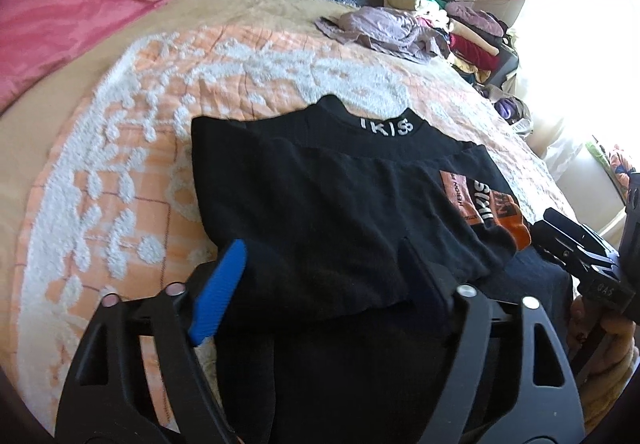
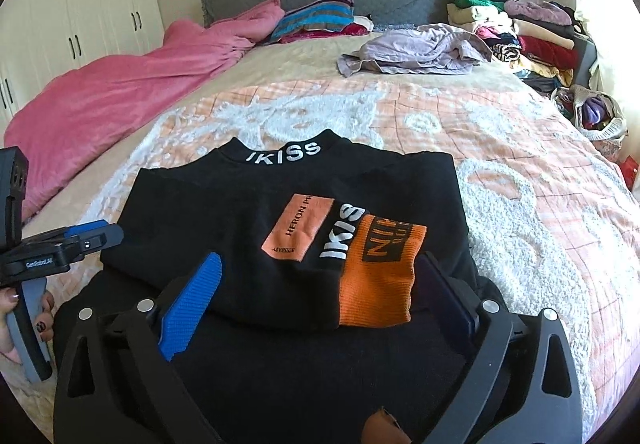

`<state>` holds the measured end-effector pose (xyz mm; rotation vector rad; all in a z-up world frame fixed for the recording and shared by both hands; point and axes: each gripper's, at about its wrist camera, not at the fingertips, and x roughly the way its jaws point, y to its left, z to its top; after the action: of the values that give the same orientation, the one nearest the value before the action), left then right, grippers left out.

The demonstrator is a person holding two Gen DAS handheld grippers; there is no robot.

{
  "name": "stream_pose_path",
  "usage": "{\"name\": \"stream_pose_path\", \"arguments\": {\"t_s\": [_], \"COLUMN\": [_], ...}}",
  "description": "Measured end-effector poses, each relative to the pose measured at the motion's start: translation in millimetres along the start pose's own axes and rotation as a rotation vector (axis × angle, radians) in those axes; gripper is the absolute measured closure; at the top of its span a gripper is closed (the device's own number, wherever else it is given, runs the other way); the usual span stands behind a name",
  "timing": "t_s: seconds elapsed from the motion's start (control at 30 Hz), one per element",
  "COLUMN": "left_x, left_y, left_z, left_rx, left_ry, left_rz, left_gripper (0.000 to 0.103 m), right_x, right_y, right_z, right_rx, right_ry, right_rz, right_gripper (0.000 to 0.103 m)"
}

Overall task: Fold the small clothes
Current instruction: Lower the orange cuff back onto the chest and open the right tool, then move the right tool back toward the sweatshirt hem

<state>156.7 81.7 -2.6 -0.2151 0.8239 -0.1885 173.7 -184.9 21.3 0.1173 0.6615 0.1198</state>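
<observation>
Right wrist view: lying flat on bed [image 2: 520, 148] w/ collar far, top [image 2: 240, 212] sitting dead ahead btwn spread fingers of right gripper [image 2: 316, 284], left gripper [image 1: 320, 264] likewise gaping at near hem.

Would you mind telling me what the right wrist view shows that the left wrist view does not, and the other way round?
Only the right wrist view shows the white wardrobe doors and the left gripper seen from outside. Only the left wrist view shows the right gripper from outside, at the black top's right edge. Both show the black top with its orange cuff folded across it, the pink blanket, the lilac garment, the clothes pile and the quilt.
</observation>
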Motion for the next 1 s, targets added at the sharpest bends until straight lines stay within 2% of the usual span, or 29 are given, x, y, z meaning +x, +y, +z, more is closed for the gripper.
{"name": "stream_pose_path", "arguments": {"t_s": [0.23,0.6,1.0], "left_x": [-6,-21,-47], "left_y": [-2,-2,8], "left_z": [1,-7,-36], "left_rx": [0.014,0.008,-0.034], "left_ry": [-0.03,-0.057,-0.054], "left_rz": [0.032,0.052,0.063], "left_gripper": [0.01,0.01,0.01], "right_x": [-4,-18,-38], "right_y": [3,2,-7], "right_z": [0,2,-8], "right_rx": [0.003,0.003,0.004], "right_ry": [-0.012,-0.048,-0.055], "right_rz": [0.001,0.007,-0.008], "right_gripper": [0.005,0.005,0.005]}}
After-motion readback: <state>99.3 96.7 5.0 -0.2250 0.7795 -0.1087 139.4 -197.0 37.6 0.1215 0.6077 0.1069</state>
